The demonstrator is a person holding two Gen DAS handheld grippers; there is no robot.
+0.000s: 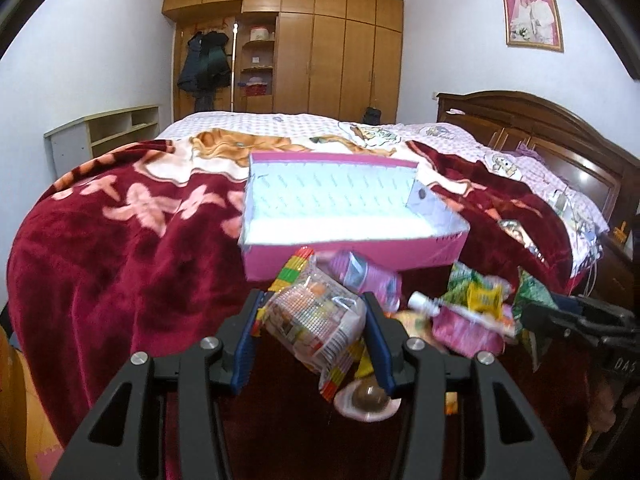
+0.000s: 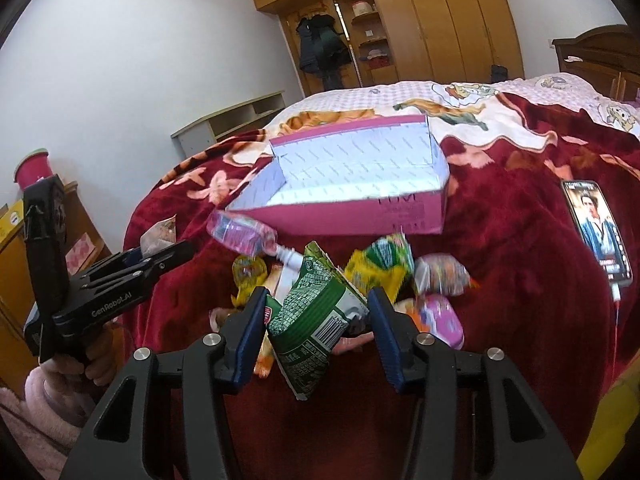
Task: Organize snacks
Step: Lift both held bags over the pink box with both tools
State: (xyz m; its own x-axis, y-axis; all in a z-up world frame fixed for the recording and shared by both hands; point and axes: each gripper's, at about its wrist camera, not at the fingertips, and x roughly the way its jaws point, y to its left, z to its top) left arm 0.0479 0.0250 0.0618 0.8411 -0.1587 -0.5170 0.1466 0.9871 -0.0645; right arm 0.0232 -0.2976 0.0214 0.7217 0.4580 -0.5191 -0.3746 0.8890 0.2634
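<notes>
1. Pink cardboard box (image 1: pixel 344 258) lies open on the bed's red blanket (image 1: pixel 120 264), and its white inside looks empty in both views; as I judge it, no snack has gone in yet.
2. My left gripper (image 1: pixel 310 334) is clamped on a clear packet with a dotted print (image 1: pixel 316 320), held just in front of the box's near wall and clear of the blanket.
3. My right gripper (image 2: pixel 316 322) grasps a green packet with a barcode (image 2: pixel 316 312), which hangs tilted between the blue pads, also just short of the box's near wall.
4. Left to sort, in the heap against the box's near side: a pink bottle with a white cap (image 2: pixel 244 234), a yellow-green packet (image 2: pixel 380 268), a yellow packet (image 2: pixel 248 274), a pink pouch (image 2: pixel 440 316) and a few more I cannot make out.
5. A phone (image 2: pixel 600 232) lies on the blanket well to the right of the box and is no part of the job.
6. So I reckon the work is at its start: two packets are in hand and ready to go over the near wall, and the heap waits.
</notes>
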